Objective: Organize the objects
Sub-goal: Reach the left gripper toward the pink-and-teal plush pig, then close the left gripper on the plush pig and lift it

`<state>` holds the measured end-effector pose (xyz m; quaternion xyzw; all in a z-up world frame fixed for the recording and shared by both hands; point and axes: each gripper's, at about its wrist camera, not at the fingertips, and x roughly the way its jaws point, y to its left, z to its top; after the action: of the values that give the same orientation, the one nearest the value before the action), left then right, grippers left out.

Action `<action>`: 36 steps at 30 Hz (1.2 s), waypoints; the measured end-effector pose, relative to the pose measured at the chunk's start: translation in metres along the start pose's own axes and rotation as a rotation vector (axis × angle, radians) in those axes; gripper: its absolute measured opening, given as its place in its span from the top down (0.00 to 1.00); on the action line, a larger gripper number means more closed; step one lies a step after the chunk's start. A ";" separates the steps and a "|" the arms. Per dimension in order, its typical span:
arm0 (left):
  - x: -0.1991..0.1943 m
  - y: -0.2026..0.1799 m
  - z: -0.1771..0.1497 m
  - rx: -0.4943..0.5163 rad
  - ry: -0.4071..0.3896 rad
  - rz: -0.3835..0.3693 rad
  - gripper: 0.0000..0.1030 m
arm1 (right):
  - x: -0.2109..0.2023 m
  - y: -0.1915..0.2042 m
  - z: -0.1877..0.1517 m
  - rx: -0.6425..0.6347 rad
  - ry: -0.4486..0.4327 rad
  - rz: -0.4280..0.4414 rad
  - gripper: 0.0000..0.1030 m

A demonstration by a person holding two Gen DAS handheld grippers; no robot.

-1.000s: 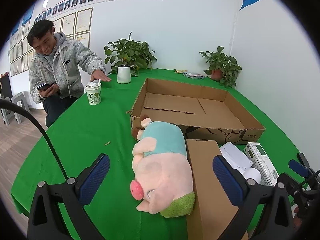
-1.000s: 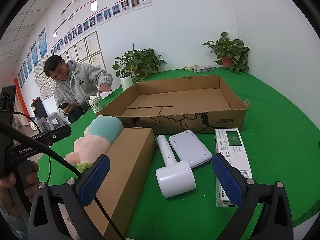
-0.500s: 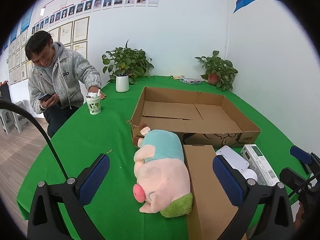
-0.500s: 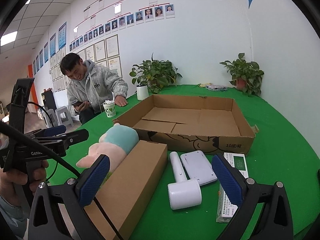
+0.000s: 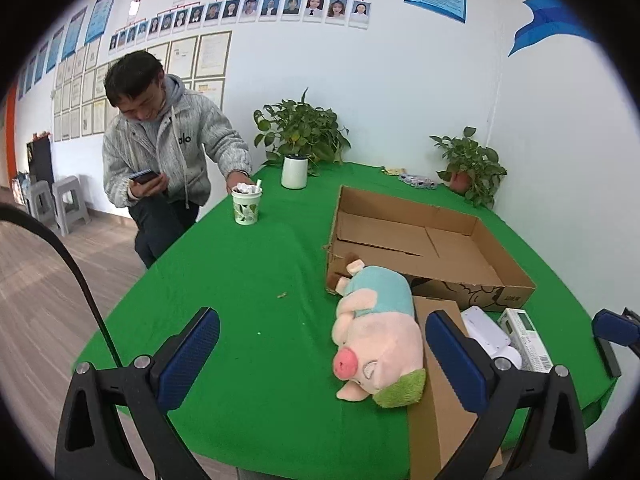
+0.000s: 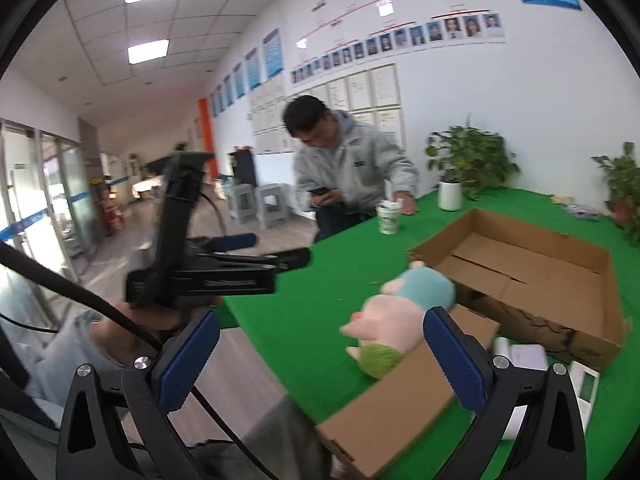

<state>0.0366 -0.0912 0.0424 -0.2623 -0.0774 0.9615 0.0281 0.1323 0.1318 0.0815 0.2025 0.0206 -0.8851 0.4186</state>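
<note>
- While the left gripper (image 5: 322, 354) hangs spread and empty short of the surface (image 5: 248, 280), the plush pig (image 5: 378, 338) lies against the long carton (image 5: 440, 408), near the open box (image 5: 424, 240), likely its destination.
- From the right wrist, the right gripper (image 6: 320, 360) is likewise spread, holding nothing, the plush pig (image 6: 396, 316) near its right finger.

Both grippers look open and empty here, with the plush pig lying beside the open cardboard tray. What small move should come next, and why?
Probably ease the left gripper forward and down toward the plush pig. Its jaws are wide open and empty, the pig lies on the green table just ahead of them, and the cardboard tray behind it holds nothing yet. The right gripper is also open but points off the table's edge.
</note>
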 end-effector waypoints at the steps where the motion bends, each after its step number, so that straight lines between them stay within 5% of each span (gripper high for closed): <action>1: 0.006 -0.001 -0.001 0.000 0.014 -0.021 0.01 | 0.003 0.000 -0.002 0.004 -0.006 -0.025 0.00; 5: 0.044 -0.007 -0.007 0.005 0.091 -0.109 0.01 | 0.037 -0.049 -0.025 0.135 0.103 -0.266 0.00; 8: 0.078 -0.010 -0.012 0.018 0.162 -0.148 0.01 | 0.059 -0.080 -0.031 0.121 0.186 -0.476 0.00; 14: 0.129 -0.015 -0.034 0.033 0.295 -0.217 0.01 | 0.062 -0.108 -0.007 0.099 0.178 -0.551 0.01; 20: 0.153 -0.018 -0.049 0.030 0.362 -0.285 0.01 | 0.097 -0.137 0.027 0.091 0.186 -0.478 0.01; 24: 0.158 -0.012 -0.054 -0.040 0.412 -0.391 0.23 | 0.147 -0.150 0.041 0.156 0.232 -0.373 0.01; 30: 0.145 0.012 -0.056 -0.109 0.414 -0.411 0.37 | 0.213 -0.153 0.043 0.288 0.357 -0.240 0.01; 36: 0.110 0.048 -0.062 -0.173 0.386 -0.330 0.41 | 0.271 -0.136 0.034 0.384 0.513 -0.151 0.01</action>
<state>-0.0270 -0.1197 -0.0727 -0.4259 -0.1944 0.8658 0.1763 -0.1352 0.0142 -0.0074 0.4921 -0.0266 -0.8214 0.2871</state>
